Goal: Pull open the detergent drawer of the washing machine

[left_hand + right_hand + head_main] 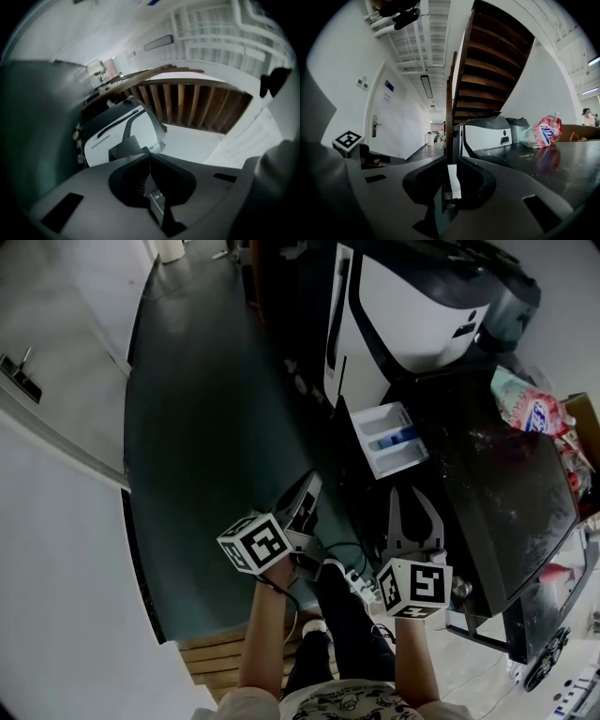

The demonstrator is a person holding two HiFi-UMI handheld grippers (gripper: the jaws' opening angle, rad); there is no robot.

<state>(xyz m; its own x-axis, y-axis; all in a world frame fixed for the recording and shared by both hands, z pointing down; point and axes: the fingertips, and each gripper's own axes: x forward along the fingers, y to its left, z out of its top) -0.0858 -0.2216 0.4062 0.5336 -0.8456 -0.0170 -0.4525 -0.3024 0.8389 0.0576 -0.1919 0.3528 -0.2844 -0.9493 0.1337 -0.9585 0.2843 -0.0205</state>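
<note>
Right gripper view: bag (541, 132) with unreadable blue print.

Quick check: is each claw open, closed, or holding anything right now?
Left claw: closed, holding nothing.
Right claw: closed, holding nothing.

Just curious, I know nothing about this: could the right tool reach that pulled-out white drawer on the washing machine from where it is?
Probably yes. The drawer juts out just ahead of the right tool, with nothing visible between them.
</note>
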